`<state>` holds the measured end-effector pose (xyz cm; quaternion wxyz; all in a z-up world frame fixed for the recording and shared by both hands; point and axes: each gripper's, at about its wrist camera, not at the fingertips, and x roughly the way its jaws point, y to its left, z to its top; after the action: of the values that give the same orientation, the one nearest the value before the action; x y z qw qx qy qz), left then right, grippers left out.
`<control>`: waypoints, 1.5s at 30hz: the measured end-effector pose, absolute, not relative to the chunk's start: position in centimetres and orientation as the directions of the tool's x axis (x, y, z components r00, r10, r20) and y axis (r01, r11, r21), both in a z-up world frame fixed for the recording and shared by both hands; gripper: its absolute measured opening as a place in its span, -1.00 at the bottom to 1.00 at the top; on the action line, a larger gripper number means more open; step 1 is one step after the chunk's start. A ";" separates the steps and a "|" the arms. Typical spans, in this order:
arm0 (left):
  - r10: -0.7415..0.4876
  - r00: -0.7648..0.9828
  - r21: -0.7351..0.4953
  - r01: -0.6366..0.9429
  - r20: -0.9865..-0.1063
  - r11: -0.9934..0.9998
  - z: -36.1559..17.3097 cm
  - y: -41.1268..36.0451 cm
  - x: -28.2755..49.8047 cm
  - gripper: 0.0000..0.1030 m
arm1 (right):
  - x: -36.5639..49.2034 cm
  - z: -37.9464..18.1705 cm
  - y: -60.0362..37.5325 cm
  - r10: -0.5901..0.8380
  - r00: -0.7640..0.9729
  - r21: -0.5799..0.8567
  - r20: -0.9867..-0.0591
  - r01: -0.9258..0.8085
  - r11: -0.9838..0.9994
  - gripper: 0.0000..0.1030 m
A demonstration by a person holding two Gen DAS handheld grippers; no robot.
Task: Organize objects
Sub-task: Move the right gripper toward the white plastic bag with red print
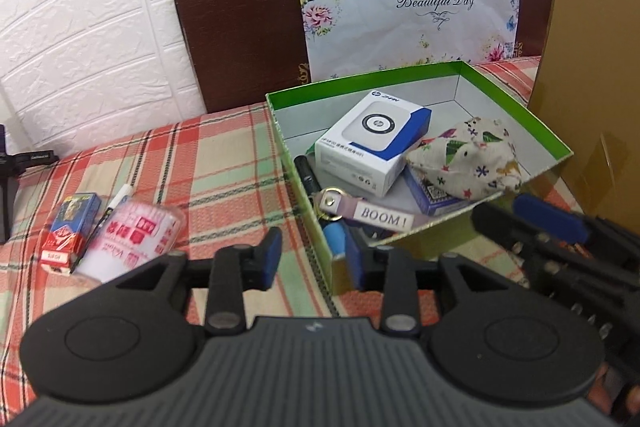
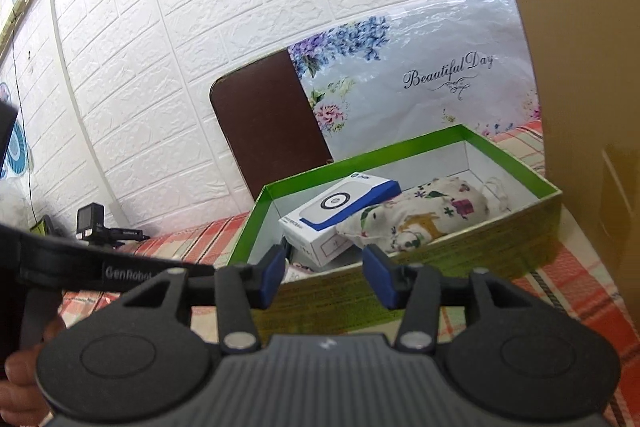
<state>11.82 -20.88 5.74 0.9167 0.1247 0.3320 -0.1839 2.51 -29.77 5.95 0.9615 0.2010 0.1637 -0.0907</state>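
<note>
The left gripper point(image 1: 312, 259) hangs released, jaws apart and empty, astride the near corner of the green box point(image 1: 276, 115). The right gripper point(image 2: 324, 277) is likewise slack with nothing between its pads, at the box's front wall. Inside lie a white-and-blue carton point(image 1: 372, 143), a printed pouch point(image 1: 468, 159) and a "BOOM!" keychain point(image 1: 360, 213). Left on the plaid cloth point(image 1: 224, 171) are a small card box point(image 1: 68, 227), a pen point(image 1: 106, 223) and a pink tissue pack point(image 1: 136, 239); I'd swing the left gripper there next, approaching low. Behind stand a white brick wall and cardboard.
</note>
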 end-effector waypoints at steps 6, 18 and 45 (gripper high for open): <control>-0.239 0.730 0.124 0.405 -0.640 0.906 5.8 -20.1 10.2 0.05 | 1.1 6.7 -29.5 -0.111 0.935 0.378 -0.338 0.243 0.893 0.06; -0.195 0.744 0.141 0.362 -0.639 0.921 4.9 -17.5 8.9 0.25 | 0.5 6.9 -27.5 -0.082 0.933 0.362 -0.351 0.216 0.907 0.10; -0.029 0.720 0.092 0.128 -0.693 0.987 0.5 -4.9 12.5 0.33 | 5.4 5.6 -17.9 0.077 0.876 0.214 -0.477 0.030 0.976 0.15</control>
<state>12.49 -4.86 0.54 0.9251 0.0668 0.3714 -0.0426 5.35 -17.86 5.62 0.9624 0.1078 0.2490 0.0123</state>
